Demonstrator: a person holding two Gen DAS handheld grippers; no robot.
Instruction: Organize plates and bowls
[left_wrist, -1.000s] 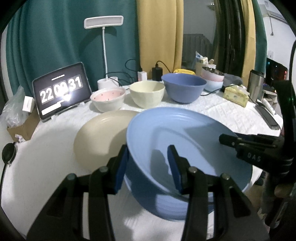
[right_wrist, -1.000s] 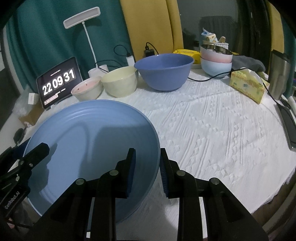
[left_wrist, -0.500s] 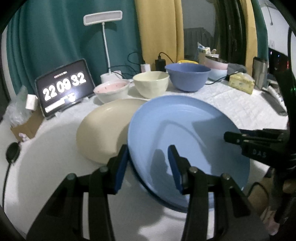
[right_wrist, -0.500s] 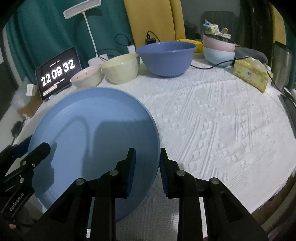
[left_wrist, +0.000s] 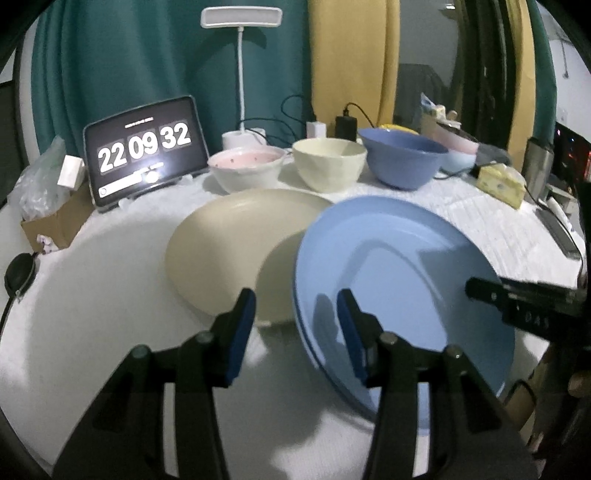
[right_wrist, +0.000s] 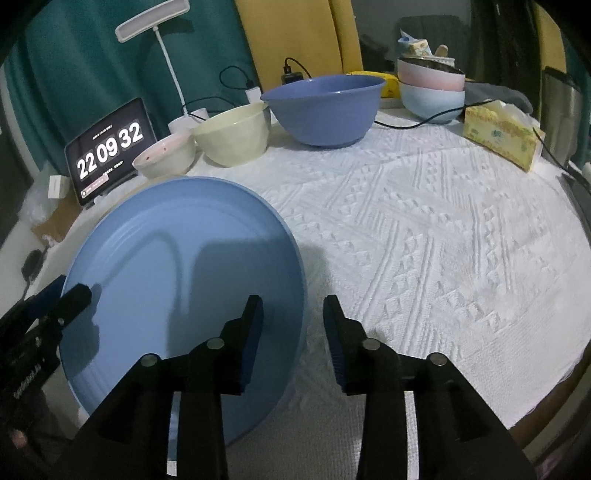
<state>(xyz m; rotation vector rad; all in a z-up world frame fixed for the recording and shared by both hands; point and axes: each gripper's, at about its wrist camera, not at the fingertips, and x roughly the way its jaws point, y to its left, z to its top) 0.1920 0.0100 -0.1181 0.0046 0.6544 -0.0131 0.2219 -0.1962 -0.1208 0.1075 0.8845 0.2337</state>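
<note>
A big light-blue plate (left_wrist: 399, 266) (right_wrist: 177, 251) lies low over the white tablecloth, and its left rim overlaps a beige plate (left_wrist: 229, 240). My left gripper (left_wrist: 297, 325) straddles the blue plate's near rim, with both pads clear of it. My right gripper (right_wrist: 293, 325) straddles the opposite rim; its jaws are opening and neither pad touches the plate. At the back stand a pink bowl (left_wrist: 245, 168), a cream bowl (left_wrist: 328, 164) and a dark-blue bowl (left_wrist: 402, 158) in a row.
A tablet clock (left_wrist: 144, 147) and a desk lamp (left_wrist: 242, 16) stand at the back left. Stacked pink and pale-blue bowls (right_wrist: 432, 88), a tissue box (right_wrist: 498, 136) and cables sit at the back right. The table's edge curves close on the right.
The blue plate has come down from a raised tilt to lie low over the cloth. The right jaws have spread off its rim, and the left jaws now stand clear of it.
</note>
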